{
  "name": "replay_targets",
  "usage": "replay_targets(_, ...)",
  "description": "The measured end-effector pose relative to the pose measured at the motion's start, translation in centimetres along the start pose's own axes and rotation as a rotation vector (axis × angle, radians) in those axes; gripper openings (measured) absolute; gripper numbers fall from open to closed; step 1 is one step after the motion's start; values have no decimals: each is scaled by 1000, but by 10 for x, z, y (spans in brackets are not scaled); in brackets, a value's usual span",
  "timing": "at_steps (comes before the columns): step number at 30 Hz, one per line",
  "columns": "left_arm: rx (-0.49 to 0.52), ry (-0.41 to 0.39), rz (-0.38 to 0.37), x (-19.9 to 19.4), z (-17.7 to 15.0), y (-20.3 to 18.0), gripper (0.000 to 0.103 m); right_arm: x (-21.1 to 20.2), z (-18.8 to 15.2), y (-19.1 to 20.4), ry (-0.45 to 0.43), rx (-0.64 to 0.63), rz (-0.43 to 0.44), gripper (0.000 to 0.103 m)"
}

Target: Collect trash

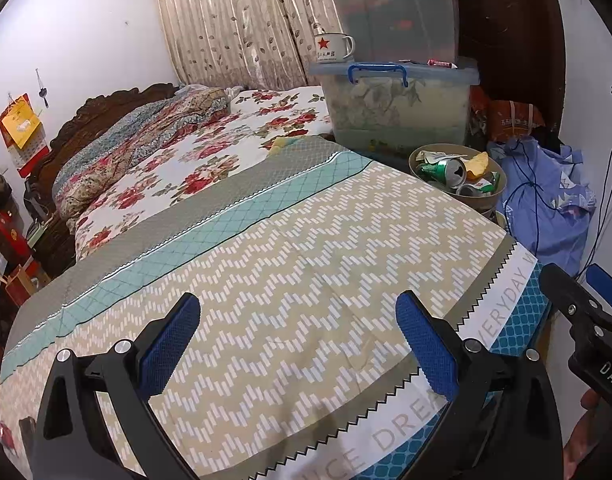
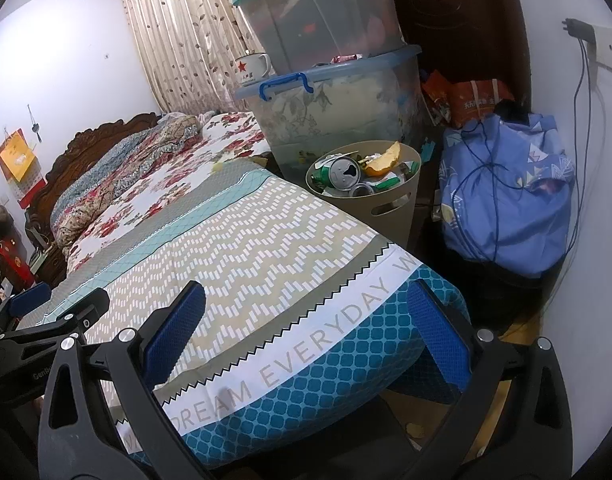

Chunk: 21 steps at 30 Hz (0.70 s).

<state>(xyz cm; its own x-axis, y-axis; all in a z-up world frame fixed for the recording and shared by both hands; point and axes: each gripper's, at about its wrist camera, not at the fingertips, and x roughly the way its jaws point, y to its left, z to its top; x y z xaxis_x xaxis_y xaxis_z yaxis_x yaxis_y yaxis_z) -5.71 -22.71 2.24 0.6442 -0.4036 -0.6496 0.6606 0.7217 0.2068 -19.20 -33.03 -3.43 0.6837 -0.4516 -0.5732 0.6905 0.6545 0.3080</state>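
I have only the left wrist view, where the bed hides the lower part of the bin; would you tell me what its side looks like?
Observer: The bin has a plain tan wall with a handle slot cut in it.
Operator: Thank you. Is anything lying on the floor by the bed's corner?
Observer: Yes, a small yellowish scrap lies on the floor there; I cannot tell what it is.
Operator: And is my right gripper holding anything?
Observer: No, the right gripper is open and empty, over the corner of the bed.
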Motion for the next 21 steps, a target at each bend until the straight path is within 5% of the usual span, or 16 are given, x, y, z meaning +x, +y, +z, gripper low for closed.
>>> replay_targets(21,6,24,12,5,-7,0,94,3,-4,5,8,0,8,100)
